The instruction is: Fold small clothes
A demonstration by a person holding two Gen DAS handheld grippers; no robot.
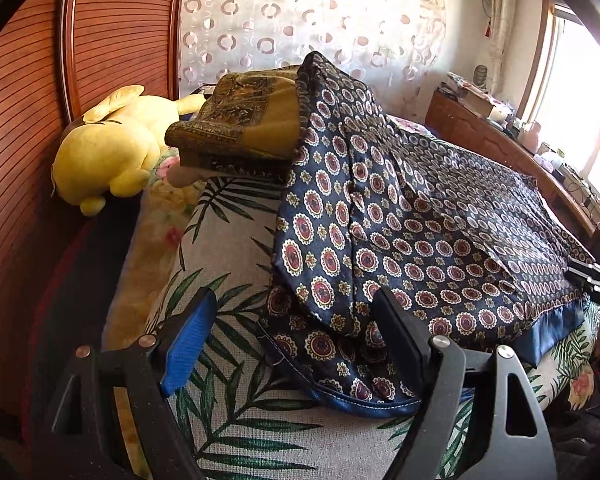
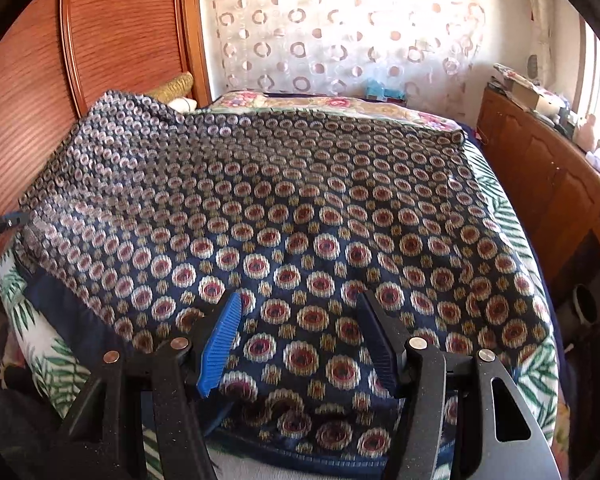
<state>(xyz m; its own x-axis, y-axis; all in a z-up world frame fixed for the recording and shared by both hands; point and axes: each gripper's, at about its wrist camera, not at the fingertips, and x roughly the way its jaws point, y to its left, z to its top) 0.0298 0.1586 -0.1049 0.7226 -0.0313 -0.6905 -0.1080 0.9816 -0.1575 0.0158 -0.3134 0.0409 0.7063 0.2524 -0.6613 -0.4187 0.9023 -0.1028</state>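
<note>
Navy satin cloth printed with red-and-cream medallions [image 1: 400, 216] fills the middle of the left wrist view, spread over a leaf-printed bed cover [image 1: 236, 408]. Its edge toward eleven o'clock is draped up over a folded ochre-and-black patterned fabric [image 1: 232, 128], and a blue hem curls along the bottom at six o'clock. The left gripper [image 1: 296, 336] hangs above the near corner of the cloth with its jaws spread wide; the blue-padded finger stands over bare cover, the black one over the cloth, and nothing is pinched between them. A yellow plush toy [image 1: 108, 144] lies at nine o'clock against a reddish slatted wooden panel [image 1: 32, 120].

From the right wrist view the same navy cloth [image 2: 284, 200] covers most of the bed, with the leaf-printed cover [image 2: 56, 364] showing at seven o'clock. The right gripper [image 2: 300, 336] sits at six o'clock over the near hem, its jaws moderately apart, holding nothing; whether the tips touch the cloth is hard to tell in the blur. A wooden sideboard [image 2: 540, 184] runs along at three o'clock.
</note>
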